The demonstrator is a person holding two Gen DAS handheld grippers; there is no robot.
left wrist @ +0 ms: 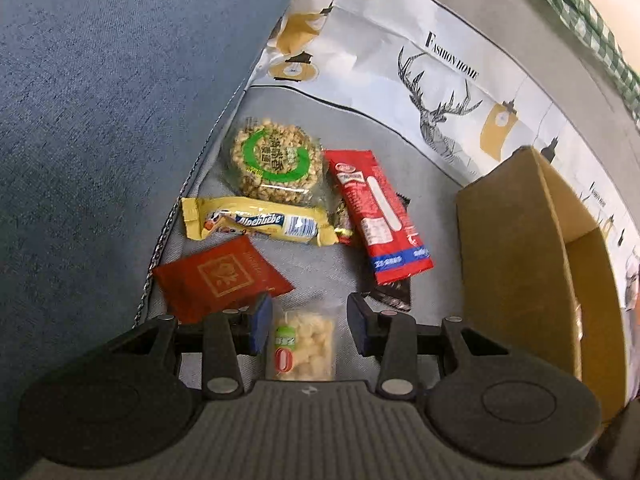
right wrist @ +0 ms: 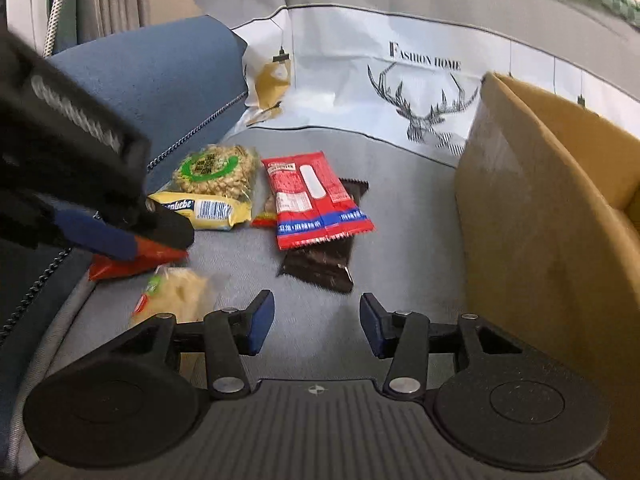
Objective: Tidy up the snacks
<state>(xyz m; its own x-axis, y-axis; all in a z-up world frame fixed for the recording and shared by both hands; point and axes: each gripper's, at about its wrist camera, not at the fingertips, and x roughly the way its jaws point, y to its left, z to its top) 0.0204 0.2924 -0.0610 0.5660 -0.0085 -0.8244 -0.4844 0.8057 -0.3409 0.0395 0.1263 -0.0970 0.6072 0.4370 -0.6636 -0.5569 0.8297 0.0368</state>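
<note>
Left gripper (left wrist: pixel 307 322): held wide, a clear bag of pale puffs (left wrist: pixel 303 346) seen between its fingers, ungrasped. Right gripper (right wrist: pixel 317 325): held wide, nothing gripped. Beyond, laid on the grey sofa seat (left wrist: pixel 320 268): red packet (left wrist: pixel 220 276), yellow candy roll (left wrist: pixel 256 222), long red pack (left wrist: pixel 378 216), round peanut cake (left wrist: pixel 274 162). Cardboard box (left wrist: pixel 516 264): stood at the right.

A grey fabric sofa seat (left wrist: pixel 304 268) fills the lower ground, edged by a blue cushion (left wrist: pixel 100 120) on the left. Behind it hangs a white cover (left wrist: pixel 400 60) printed with a line-drawn stag (left wrist: pixel 436 116), yellow lamps and "FASHION HOME". A green checked cloth (left wrist: pixel 592 24) runs along the top right.
</note>
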